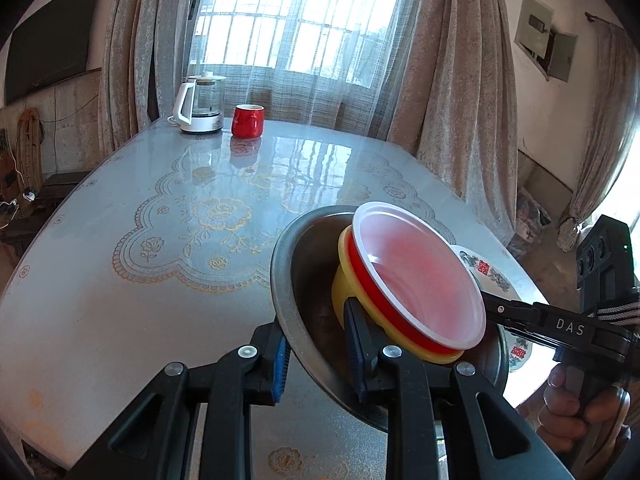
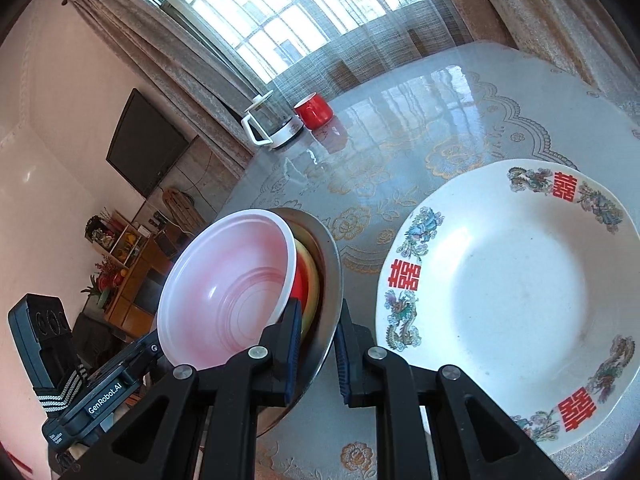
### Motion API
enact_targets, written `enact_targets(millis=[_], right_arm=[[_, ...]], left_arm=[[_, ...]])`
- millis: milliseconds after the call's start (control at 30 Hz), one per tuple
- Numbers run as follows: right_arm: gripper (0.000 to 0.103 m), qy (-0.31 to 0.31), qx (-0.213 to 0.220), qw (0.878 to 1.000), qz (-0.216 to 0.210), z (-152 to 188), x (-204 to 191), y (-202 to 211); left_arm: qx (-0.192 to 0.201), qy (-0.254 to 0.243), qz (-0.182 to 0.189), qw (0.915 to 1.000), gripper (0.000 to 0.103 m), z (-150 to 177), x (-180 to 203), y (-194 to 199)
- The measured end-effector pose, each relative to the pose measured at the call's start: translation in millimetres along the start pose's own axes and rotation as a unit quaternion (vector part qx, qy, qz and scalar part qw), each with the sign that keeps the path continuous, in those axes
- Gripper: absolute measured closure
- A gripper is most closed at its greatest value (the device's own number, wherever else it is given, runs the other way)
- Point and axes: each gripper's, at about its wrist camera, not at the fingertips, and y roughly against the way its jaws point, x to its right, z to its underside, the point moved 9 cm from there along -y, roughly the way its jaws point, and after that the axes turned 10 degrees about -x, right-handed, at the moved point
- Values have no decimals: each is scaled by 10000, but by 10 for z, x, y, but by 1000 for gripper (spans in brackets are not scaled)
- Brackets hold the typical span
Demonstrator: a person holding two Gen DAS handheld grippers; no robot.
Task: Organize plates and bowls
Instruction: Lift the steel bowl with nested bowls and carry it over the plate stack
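Note:
A steel bowl (image 1: 304,248) (image 2: 330,264) hangs tilted above the table. Nested in it are a yellow bowl (image 1: 340,284) and a red bowl with a white inside (image 1: 420,272) (image 2: 228,288). My left gripper (image 1: 314,316) is shut on the steel bowl's near rim, one finger outside and one inside against the yellow bowl. My right gripper (image 2: 320,304) is shut on the opposite rim, and it shows in the left wrist view (image 1: 484,300). The left gripper (image 2: 156,340) appears low in the right wrist view. A white plate (image 2: 520,280) (image 1: 492,276) with red characters and flowers lies on the table beside the bowls.
A glass kettle (image 1: 200,104) with a white handle and a red mug (image 1: 247,121) stand at the far edge of the glossy patterned table (image 1: 120,300). Curtains and a window lie beyond. A person's hand (image 1: 572,408) holds the right gripper's handle.

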Motion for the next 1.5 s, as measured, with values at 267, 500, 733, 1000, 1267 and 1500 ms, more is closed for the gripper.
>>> enact_targets(millis=[267,500,733,1000,1267,1500], right_arm=[[86,-254,404,9986,216,-43,312,393],[86,-559,659,9954,423,-31,627,681],[86,-814,935,9898,704,-39,905,955],[86,-949,1005,9846,1073,-96,1118,986],[86,-1074,881,9809,1364,-47,1350,873],[86,-1137,848,9788,1475,-34,1469,821]], left_arm=[[-84,-378,292,9988,78,-122,479,-146],[-259,-680,521,9960,78,-166,883,-330],[-408,-933,644,9927,77,-250,1240,-556],[-728,-900,751,9904,77,-208,1402,-839],[-1016,-1001,526,9884,75,-81,1457,-1123],[-990,-1193,333,9873,75,-55,1495,-1172]])
